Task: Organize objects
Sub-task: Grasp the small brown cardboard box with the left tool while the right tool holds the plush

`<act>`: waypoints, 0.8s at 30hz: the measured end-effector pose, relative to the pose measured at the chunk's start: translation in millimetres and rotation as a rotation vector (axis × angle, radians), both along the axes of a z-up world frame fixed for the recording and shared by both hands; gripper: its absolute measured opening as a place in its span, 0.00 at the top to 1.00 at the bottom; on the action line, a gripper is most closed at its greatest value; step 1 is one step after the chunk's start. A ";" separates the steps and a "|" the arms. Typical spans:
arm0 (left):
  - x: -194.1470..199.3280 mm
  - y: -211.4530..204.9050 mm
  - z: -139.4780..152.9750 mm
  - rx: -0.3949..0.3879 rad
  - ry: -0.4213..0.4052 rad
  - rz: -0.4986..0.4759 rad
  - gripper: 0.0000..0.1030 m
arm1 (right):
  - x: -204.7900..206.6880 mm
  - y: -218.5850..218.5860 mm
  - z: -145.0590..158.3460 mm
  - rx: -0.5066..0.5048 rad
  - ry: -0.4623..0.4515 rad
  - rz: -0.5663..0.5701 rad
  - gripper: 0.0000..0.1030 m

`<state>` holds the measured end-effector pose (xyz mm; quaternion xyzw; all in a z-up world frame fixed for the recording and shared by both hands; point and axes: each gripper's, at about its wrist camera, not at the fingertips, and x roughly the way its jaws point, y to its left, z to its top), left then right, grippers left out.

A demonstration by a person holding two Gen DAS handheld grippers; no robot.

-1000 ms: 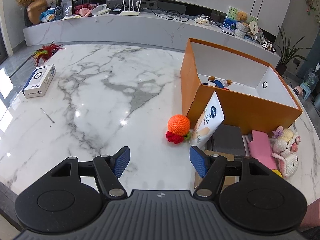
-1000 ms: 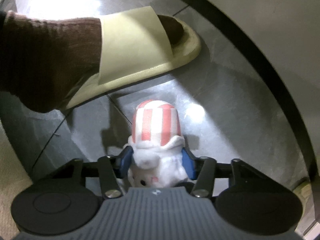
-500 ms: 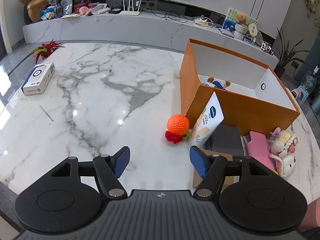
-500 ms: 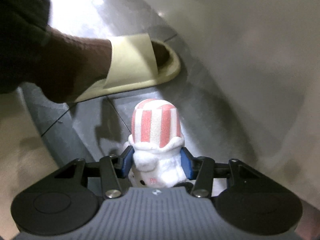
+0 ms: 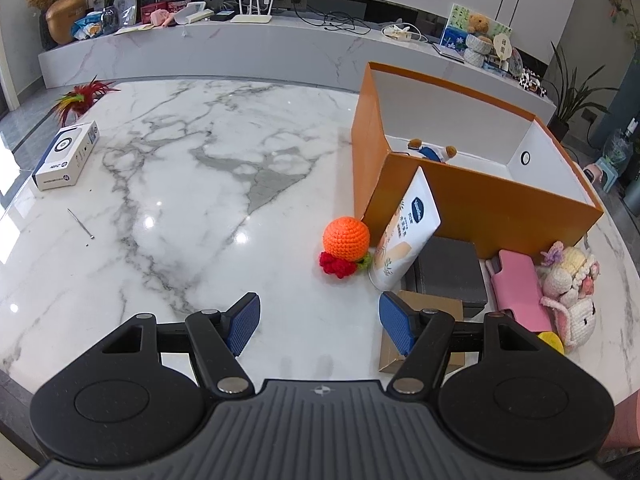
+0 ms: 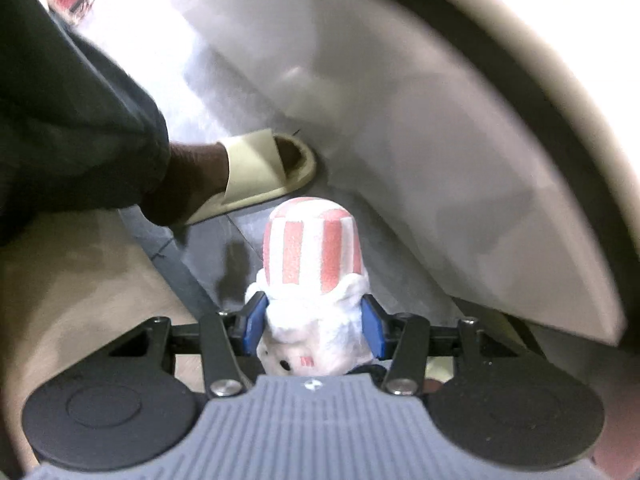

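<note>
My right gripper [image 6: 313, 322] points down at the floor and is shut on a white plush toy with a red-and-white striped end [image 6: 312, 256], held clear of the grey floor. My left gripper [image 5: 318, 322] hovers open over the marble table [image 5: 180, 184] with nothing between its blue pads. Ahead of it stands an open orange box [image 5: 472, 200] with a small toy inside. An orange crochet ball [image 5: 346, 239] and a white pouch [image 5: 406, 236] lean by the box. A grey box [image 5: 450, 270], a pink case [image 5: 520, 290] and crochet dolls [image 5: 568, 284] lie to the right.
A person's foot in a cream slipper [image 6: 264, 174] and a dark trouser leg stand on the floor beside the table's curved edge [image 6: 480, 160]. On the table's left lie a white carton [image 5: 66, 155], a thin metal pick [image 5: 80, 223] and a red feathery ornament [image 5: 82, 96]. A cardboard box [image 5: 432, 308] sits under my left gripper's right finger.
My right gripper has risen with the plush toy in it; the slipper and floor now look smaller and farther below. The left gripper's view has hardly shifted.
</note>
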<state>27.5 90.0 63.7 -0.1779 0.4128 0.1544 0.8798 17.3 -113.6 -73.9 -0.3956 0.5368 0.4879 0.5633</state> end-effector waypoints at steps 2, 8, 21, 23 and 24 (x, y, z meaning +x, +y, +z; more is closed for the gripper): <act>2.6 -2.2 -1.5 0.003 0.005 -0.003 0.25 | 6.4 -9.3 23.0 0.028 0.003 -0.026 0.50; 9.1 -9.6 -2.1 0.013 0.007 -0.014 0.25 | 26.7 -35.5 95.9 0.105 0.001 -0.079 0.49; 32.1 -49.2 -18.8 0.037 0.073 -0.114 0.25 | 102.9 -61.2 218.7 0.298 -0.105 -0.240 0.49; 37.3 -55.2 -25.5 0.037 0.095 -0.121 0.25 | 116.5 -60.7 233.3 0.325 -0.134 -0.250 0.49; 39.7 -57.7 -27.9 0.032 0.102 -0.128 0.25 | 123.4 -60.0 241.6 0.338 -0.150 -0.257 0.49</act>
